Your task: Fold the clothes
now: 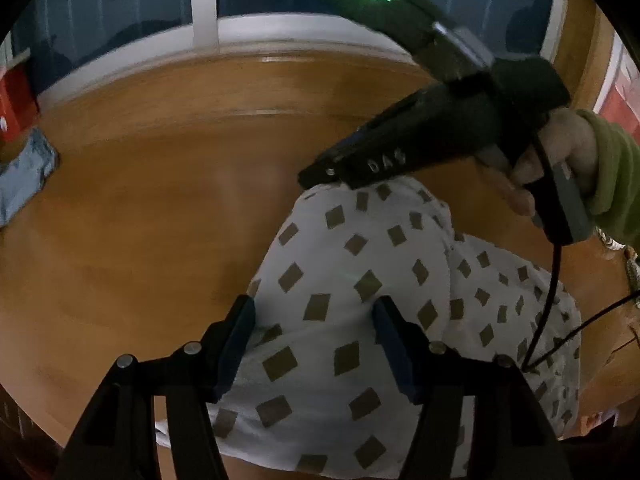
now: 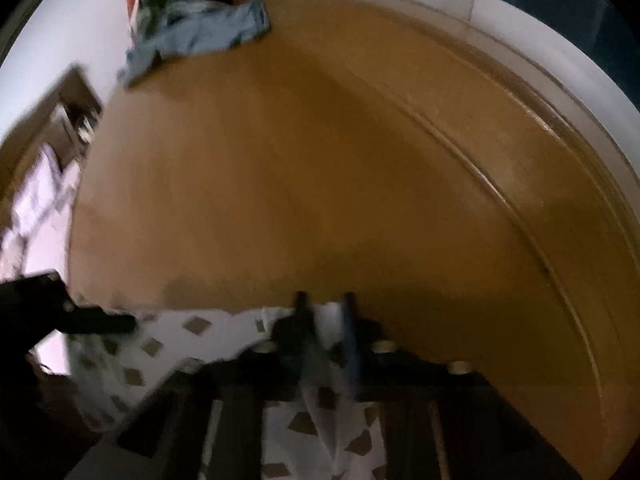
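Note:
A white garment with brown diamond print (image 1: 352, 264) lies bunched on the wooden table (image 1: 152, 208). My left gripper (image 1: 316, 320) is open, its blue pads (image 1: 240, 340) spread wide over the garment's near part, with cloth lying between them. In the left wrist view, a hand in a green sleeve (image 1: 616, 184) holds my right gripper (image 1: 320, 172), whose tip is at the garment's far edge. The right wrist view is blurred: the right gripper (image 2: 324, 312) has its fingers close together with a fold of the garment (image 2: 320, 408) pinched between them. The left gripper (image 2: 80, 320) shows at the left edge.
A crumpled blue denim piece (image 1: 24, 176) (image 2: 208, 32) lies at the table's far left corner beside a red box (image 1: 16, 100). A white window frame (image 1: 280, 36) runs behind the table. A black cable (image 1: 554, 280) hangs over the garment on the right.

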The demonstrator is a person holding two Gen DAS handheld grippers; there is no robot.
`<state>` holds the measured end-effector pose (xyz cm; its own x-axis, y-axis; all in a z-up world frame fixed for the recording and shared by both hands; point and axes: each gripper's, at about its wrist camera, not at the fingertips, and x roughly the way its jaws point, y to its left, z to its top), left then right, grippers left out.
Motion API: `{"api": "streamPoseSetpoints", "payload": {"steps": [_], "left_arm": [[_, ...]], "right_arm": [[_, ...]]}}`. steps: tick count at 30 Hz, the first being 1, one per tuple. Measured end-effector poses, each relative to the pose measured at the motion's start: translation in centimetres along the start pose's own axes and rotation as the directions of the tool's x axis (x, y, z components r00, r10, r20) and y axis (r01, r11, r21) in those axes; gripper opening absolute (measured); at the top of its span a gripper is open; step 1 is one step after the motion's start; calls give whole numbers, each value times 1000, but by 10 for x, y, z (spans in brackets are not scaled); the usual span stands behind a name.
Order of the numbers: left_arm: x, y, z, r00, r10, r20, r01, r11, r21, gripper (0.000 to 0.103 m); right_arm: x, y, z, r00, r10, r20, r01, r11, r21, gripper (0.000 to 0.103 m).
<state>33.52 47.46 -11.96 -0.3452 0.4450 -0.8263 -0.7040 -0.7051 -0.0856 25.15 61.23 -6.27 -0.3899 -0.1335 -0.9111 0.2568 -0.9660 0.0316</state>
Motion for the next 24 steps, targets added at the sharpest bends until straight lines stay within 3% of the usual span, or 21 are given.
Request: {"api": "streamPoseSetpoints", "payload": {"steps": [5,9,12,15,18,19,21,24], "left_arm": [[10,-3,-1,1000,-18,-23,17,998,-56,61],[14,-12,2,1000,-5,-28,4,999,-54,61],[16,-6,8,1000,-2,-22,1,999,-48,61],[3,-5,13,998,47,46,-45,998,-45,61],[11,-4,17,999,48,25,-47,997,-64,59],[16,-3,17,999,43,12,-42,996,-74,59],[26,0,16,1000,25,-9,-26,994,-110,60],[39,5,14,999,-2,-37,-4,987,-163,63]], "right_arm": [[-5,-28,-2,995,-89,32,85,990,110,0],[-13,-62,-6,987,-149,57,132,963,233,0],[-30,-66,-14,994,5,111,-35,962,272,1],[-31,-66,-12,980,148,130,-182,932,312,6],[-16,-56,-10,977,189,94,-209,933,292,24],[-9,-50,-10,979,192,66,-202,939,277,25],[-1,-40,-12,981,190,31,-192,952,238,7],[-7,-34,-13,991,127,48,-134,965,225,5]]}}
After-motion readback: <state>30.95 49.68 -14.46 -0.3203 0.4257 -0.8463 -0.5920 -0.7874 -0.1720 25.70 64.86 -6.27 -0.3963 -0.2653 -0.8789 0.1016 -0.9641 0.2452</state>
